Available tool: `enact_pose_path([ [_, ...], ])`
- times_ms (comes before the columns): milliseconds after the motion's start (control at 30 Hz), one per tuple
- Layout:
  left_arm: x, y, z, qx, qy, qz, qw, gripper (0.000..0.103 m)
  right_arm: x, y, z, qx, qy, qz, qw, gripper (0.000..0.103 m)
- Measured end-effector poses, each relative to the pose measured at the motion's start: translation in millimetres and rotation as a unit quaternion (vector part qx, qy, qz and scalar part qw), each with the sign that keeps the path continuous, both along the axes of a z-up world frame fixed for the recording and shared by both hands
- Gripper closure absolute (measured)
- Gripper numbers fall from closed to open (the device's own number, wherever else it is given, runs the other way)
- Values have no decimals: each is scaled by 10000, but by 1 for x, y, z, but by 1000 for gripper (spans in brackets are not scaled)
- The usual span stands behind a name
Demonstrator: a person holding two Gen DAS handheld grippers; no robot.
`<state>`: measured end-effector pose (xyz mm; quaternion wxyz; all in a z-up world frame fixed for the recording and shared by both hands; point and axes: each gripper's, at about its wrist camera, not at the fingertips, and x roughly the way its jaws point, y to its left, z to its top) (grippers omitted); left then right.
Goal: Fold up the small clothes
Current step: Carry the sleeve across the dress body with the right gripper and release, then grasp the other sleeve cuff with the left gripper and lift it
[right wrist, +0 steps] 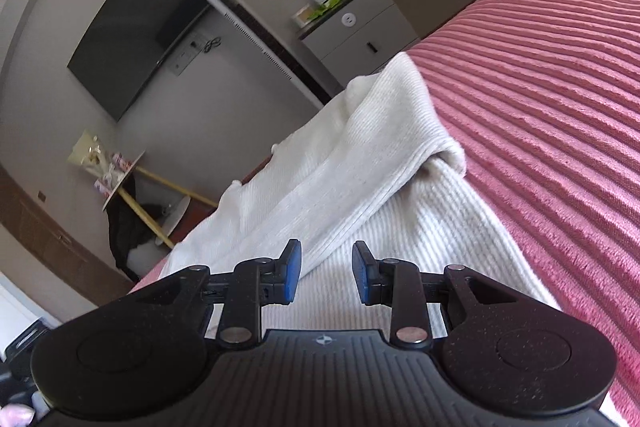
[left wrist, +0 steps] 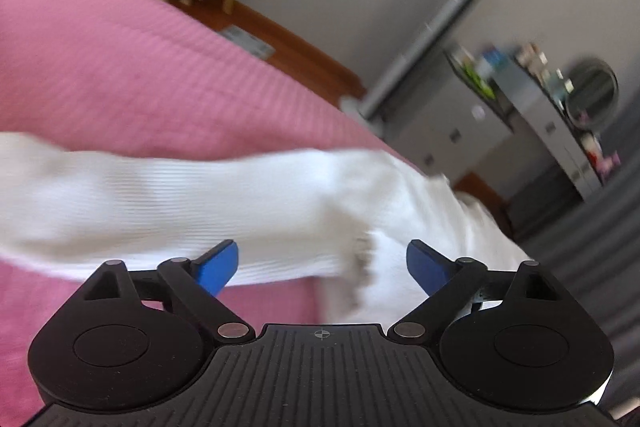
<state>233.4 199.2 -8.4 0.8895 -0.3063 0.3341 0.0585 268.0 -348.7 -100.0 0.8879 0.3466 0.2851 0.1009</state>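
Two grippers are hovering over the white sock (left wrist: 192,199) lying on the pink bedspread (left wrist: 120,67). Left gripper (left wrist: 322,267) is gaping wide, gripping nothing, the sock running crosswise beyond it; right gripper (right wrist: 326,273) is standing narrowly parted, empty, looking lengthwise along it.

Two hand-held tools, each black-bodied with blue finger pads.

Left tool (left wrist: 322,267): ribbed black housing with a small crosshair mark at its centre edge, two round domed side housings, black linkage arms with silver pivot pins, blue pads (left wrist: 218,267) on the fingers. Right tool (right wrist: 326,277): same build, with a speckled black finish, ribbed centre plate bearing a compass-like mark, silver pins, blue pads (right wrist: 294,269) on black carriers.
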Motion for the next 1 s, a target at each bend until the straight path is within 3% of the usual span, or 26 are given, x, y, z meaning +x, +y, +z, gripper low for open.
enact_pose_path([
  [100,-43,45,-7,-278,148,682,9972,8,-5,7,3,-98,-11,82,9999,74],
  [167,-70,82,-15,-518,253,1238,9906,8,-9,12,5,-156,0,141,9998,74],
  [333,-126,164,-39,-1063,330,2652,9577,13,-20,25,12,-336,36,263,9991,74],
  [400,-136,188,-51,-1481,110,2893,9456,21,-25,31,15,-395,51,294,9988,74],
  [467,-139,205,-58,-1890,-100,3047,9335,22,-28,37,18,-441,70,332,9985,74],
  [533,-136,219,-63,-2087,-245,3138,9259,24,-31,44,21,-501,70,371,9980,74],
  [567,-134,224,-64,-2112,-309,3188,9235,32,-33,47,23,-548,70,397,9977,74],
  [633,-126,229,-66,-2087,-232,3191,9241,51,-39,55,26,-655,73,468,9967,74],
  [667,-124,231,-68,-2056,-158,3159,9261,69,-41,58,26,-712,89,498,9962,74],
  [700,-121,233,-67,-2003,-96,3084,9299,94,-44,60,27,-767,105,515,9957,74],
  [767,-120,236,-63,-1891,-15,2955,9364,94,-48,63,28,-855,126,524,9949,74],
  [867,-120,225,-39,-1494,-359,2727,9498,95,-51,61,28,-916,136,455,9947,74],
  [1000,-97,191,16,-1088,-849,2117,9675,95,-49,55,26,-839,155,390,9956,74],
])
